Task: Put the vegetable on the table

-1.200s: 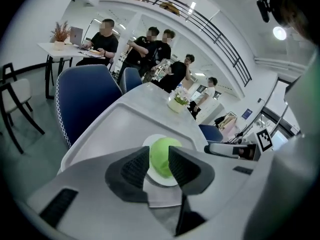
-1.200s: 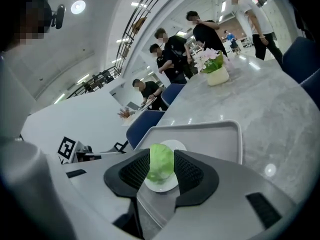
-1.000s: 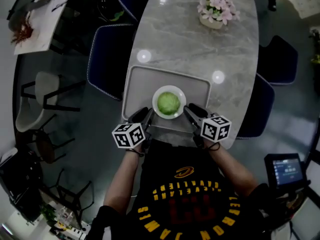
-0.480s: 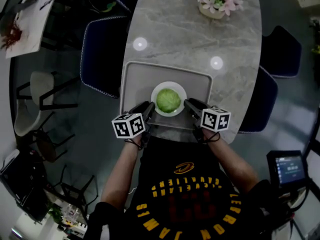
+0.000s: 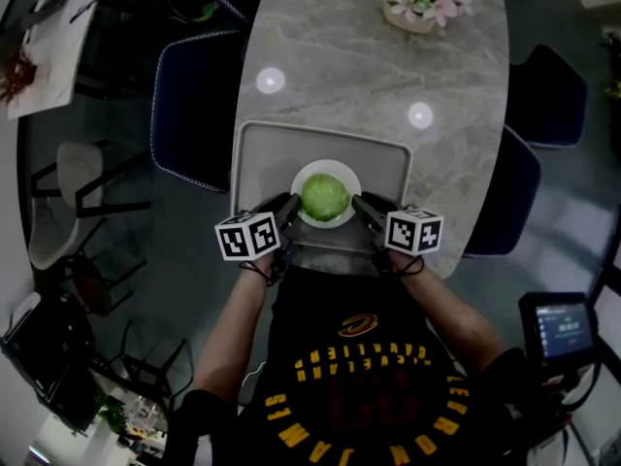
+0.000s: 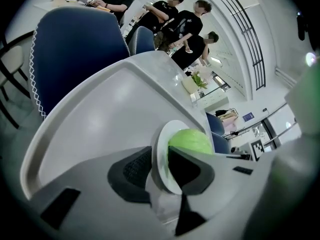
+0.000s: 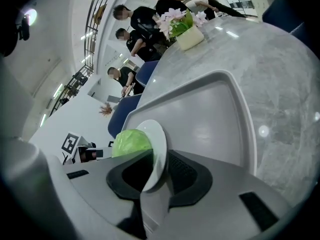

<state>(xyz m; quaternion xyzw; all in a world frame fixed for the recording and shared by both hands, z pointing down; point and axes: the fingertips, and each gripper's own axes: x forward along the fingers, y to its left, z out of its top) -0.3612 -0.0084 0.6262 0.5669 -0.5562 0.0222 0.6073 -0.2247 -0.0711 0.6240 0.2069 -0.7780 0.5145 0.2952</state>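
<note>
The cabbage (image 5: 325, 196) is sitting on a white plate (image 5: 303, 177) at the near edge of the tray (image 5: 262, 153), which is lying at the table's (image 5: 369, 56) near edge. The left gripper (image 5: 289, 205) is straddling the plate's left rim, jaws apart. The right gripper's (image 5: 357, 205) jaws are closing around the right rim, not yet pinching it.

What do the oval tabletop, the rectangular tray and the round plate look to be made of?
Grey veined oval tabletop: polished marble or stone-look, with lamp glints.
Pale grey rectangular tray: probably matte plastic, with a moulded rounded rim.
White round plate: glazed ceramic or melamine; smooth, thin rim.
</note>
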